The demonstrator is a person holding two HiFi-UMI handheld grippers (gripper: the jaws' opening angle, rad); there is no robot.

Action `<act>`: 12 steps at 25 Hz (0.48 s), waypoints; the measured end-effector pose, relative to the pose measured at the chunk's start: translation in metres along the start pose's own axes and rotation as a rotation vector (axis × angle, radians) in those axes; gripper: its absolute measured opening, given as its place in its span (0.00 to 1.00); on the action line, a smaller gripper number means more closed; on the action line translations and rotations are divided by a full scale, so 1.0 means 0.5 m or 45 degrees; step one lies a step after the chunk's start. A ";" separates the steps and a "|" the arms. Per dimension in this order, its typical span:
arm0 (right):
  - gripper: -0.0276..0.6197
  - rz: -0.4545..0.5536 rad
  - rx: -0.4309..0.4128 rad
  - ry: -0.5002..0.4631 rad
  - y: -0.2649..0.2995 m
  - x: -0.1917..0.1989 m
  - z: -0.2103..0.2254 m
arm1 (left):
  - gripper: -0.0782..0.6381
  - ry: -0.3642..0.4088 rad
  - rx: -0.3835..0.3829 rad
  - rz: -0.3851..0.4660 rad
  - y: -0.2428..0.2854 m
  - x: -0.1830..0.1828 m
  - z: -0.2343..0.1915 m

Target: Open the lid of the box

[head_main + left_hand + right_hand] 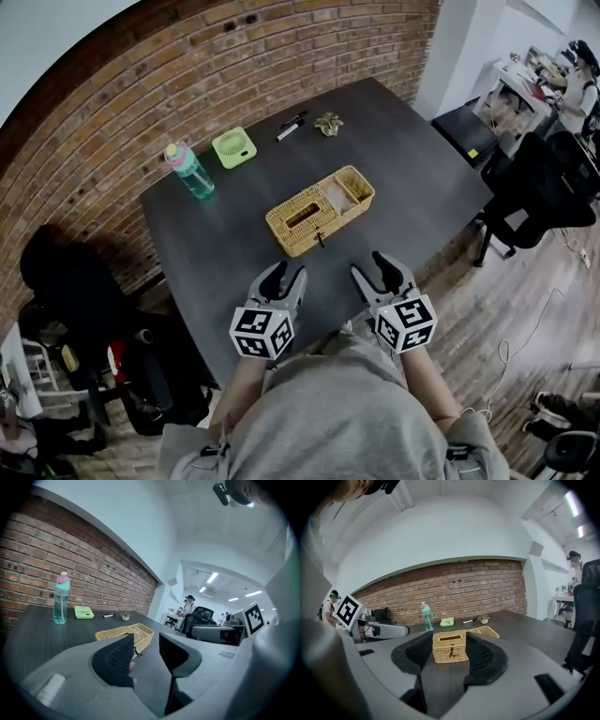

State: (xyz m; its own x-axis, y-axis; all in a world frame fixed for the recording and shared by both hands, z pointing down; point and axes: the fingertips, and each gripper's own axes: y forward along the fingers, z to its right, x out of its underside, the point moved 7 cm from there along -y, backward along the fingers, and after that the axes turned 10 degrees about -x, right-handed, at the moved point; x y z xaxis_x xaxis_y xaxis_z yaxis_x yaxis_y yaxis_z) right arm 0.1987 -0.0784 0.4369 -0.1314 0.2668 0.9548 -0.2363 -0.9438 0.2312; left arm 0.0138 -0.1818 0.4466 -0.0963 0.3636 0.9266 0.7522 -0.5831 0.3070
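A woven wicker box point(305, 218) sits mid-table, with a slot in its top and a small dark clasp on its near side. Against its far-right end lies a shallow wicker part point(350, 188), open side up; I cannot tell whether it is joined to the box. My left gripper point(284, 275) and right gripper point(380, 265) hover over the table's near edge, both open and holding nothing. In the right gripper view the box point(450, 646) stands straight ahead of the right gripper point(450, 654), some way off. The left gripper point(147, 641) points past the box point(126, 634), which lies ahead, left of centre.
At the back of the dark table point(422, 169) stand a teal bottle with a pink cap point(190, 171), a green fan point(233, 147), a marker point(292, 126) and a small plant-like ornament point(328, 123). A brick wall runs behind. Office chairs point(534, 187) stand to the right.
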 end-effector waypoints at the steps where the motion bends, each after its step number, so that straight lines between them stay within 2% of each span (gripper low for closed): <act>1: 0.36 -0.009 -0.025 -0.003 0.013 -0.004 0.012 | 0.34 -0.008 -0.027 0.004 0.006 -0.004 -0.003; 12: 0.36 -0.115 -0.248 -0.090 0.145 -0.018 0.115 | 0.34 -0.091 -0.284 0.028 0.063 -0.011 -0.037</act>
State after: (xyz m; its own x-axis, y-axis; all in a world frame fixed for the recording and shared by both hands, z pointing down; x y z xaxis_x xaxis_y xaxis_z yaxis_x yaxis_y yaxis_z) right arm 0.2379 -0.1606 0.4560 -0.0349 0.3273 0.9443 -0.4267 -0.8593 0.2821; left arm 0.0259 -0.2152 0.4552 -0.0293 0.3951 0.9182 0.5901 -0.7346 0.3349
